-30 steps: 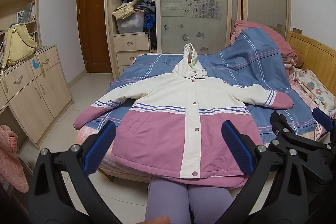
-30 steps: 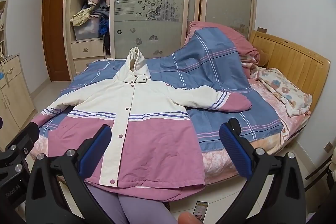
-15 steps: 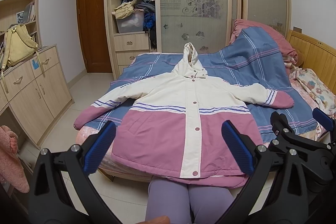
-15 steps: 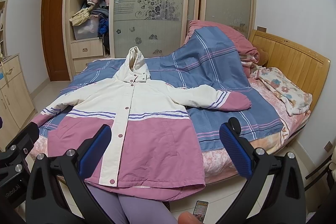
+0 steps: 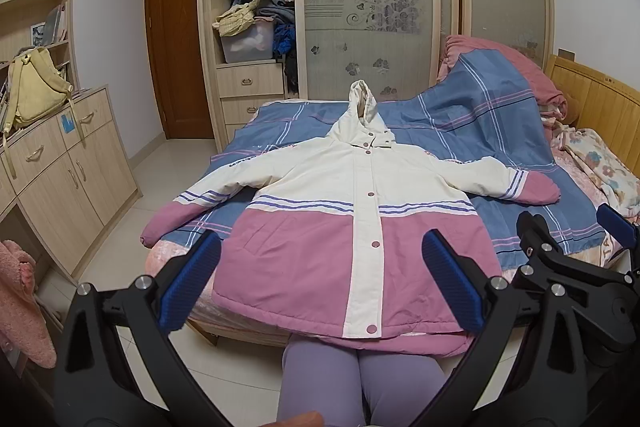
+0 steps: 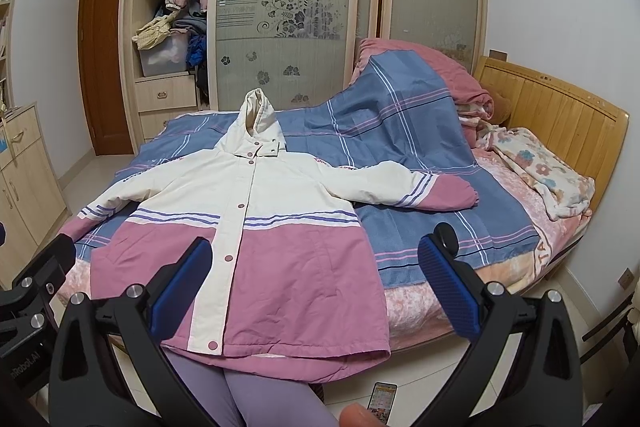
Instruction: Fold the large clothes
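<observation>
Nothing much has moved since a second ago: jacket [image 5: 352,227] same spot, both tools hold the same pose, views shifted only a hair.

Containers: open wardrobe [image 5: 256,7] bay has coats hanging up top, a clear plastic bin [image 5: 246,45] on the shelf below with pale stuff inside (can't tell what), beige cloth [image 5: 234,21] draped over its rim, dark clothes stacked beside it. Drawers [image 5: 248,83] under the bin are closed. Yellow backpack [image 5: 34,83] sits on the cabinet [image 5: 60,163] at left.

Jacket: cream-and-pink hooded, lying front-up on the bed [image 5: 460,131], snapped shut, hood pointing to the wardrobe, sleeves spread out both sides. Hem hangs over the near bed edge, over the person's legs [image 5: 360,379]. Blue plaid blanket [image 5: 480,115] under and behind it.

Left tool [image 5: 320,283]: jaws wide, empty, hovering short of the hem, framing the pink lower half; no contact.
Right tool [image 6: 316,287]: jaws wide, empty, framing the jacket's right side and bed edge; no contact.

Phone [image 6: 382,397] on the floor near the legs.
</observation>
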Available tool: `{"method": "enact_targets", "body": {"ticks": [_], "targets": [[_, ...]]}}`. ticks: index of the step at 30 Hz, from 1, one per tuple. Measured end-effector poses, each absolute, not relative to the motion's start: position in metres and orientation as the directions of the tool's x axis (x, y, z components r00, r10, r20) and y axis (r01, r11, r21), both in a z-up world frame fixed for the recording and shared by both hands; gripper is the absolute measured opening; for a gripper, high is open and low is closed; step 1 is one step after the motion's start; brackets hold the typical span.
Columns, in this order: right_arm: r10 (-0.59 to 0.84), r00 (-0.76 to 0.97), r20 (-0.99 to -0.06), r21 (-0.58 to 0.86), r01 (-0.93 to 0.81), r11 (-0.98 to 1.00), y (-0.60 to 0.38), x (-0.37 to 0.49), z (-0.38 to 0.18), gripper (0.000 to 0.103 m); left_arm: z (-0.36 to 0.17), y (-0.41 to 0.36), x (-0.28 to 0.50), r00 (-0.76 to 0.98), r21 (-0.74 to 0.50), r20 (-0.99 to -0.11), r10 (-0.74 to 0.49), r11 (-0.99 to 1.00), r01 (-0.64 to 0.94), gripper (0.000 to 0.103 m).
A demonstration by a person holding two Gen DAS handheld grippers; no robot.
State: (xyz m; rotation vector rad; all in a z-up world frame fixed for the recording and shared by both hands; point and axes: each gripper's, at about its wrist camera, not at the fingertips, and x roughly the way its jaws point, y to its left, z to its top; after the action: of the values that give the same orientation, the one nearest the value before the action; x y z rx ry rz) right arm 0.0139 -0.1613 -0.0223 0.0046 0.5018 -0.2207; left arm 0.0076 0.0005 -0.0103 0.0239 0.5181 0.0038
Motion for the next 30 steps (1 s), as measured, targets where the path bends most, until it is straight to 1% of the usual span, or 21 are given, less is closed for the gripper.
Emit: {"method": "enact_targets", "body": {"ticks": [30], "targets": [[-0.202, 0.854, -0.479, -0.035, 0.211, 0.977, -0.1647, 0.0096, -0.0287, 0.102, -0.0142, 0.004, 0.0066, 0.865, 0.03, -0.502, 0.011, 1.0, 0.005, 0.101]]}}
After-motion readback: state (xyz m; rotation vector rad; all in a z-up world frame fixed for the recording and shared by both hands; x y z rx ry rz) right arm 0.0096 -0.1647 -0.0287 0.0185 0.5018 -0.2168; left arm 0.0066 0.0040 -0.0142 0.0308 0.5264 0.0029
